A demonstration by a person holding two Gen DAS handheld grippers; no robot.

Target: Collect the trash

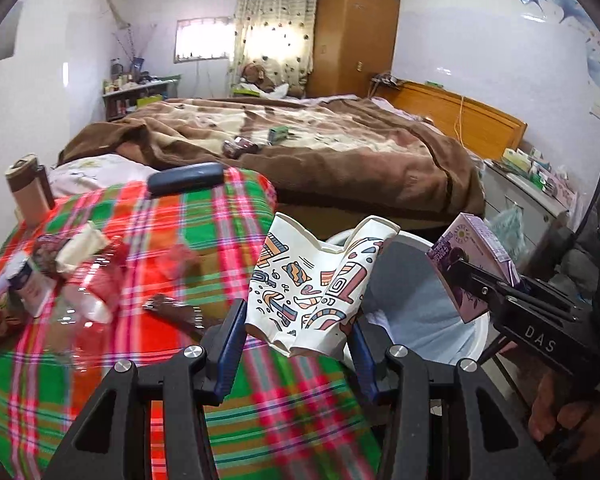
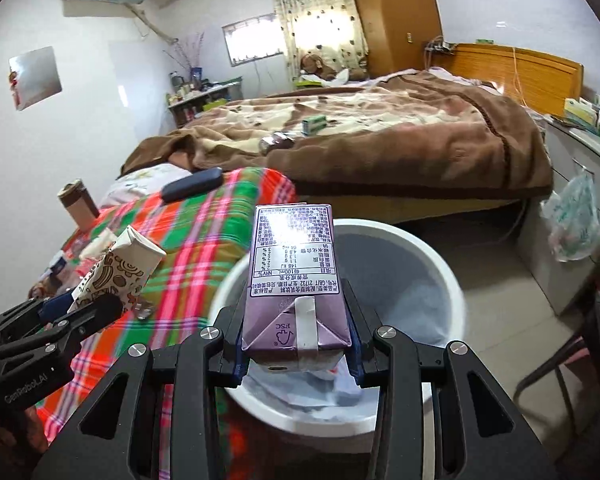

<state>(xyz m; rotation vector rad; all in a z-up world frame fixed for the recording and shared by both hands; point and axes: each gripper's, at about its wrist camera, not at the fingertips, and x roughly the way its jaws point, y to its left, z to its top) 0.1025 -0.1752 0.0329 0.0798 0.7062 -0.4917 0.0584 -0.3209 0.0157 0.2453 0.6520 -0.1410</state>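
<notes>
My left gripper (image 1: 298,340) is shut on a crushed paper cup (image 1: 308,280) with colourful doodles, held over the table's right edge beside the white bin (image 1: 480,332). The same cup (image 2: 120,272) and the left gripper (image 2: 88,308) show at the left of the right wrist view. My right gripper (image 2: 298,344) is shut on a purple drink carton (image 2: 294,276), which hangs above the bin (image 2: 448,268) with its grey liner. From the left wrist camera, that carton (image 1: 466,264) sits in the right gripper (image 1: 476,280) over the bin's far side.
The table wears a red and green plaid cloth (image 1: 172,240) with a clear plastic bottle (image 1: 96,300), small jars, a wrapper (image 1: 176,312), a brown flask (image 1: 26,188) and a dark case (image 1: 186,178). A bed (image 1: 300,148) lies behind. A chair (image 2: 588,320) and cabinet (image 2: 572,184) stand right.
</notes>
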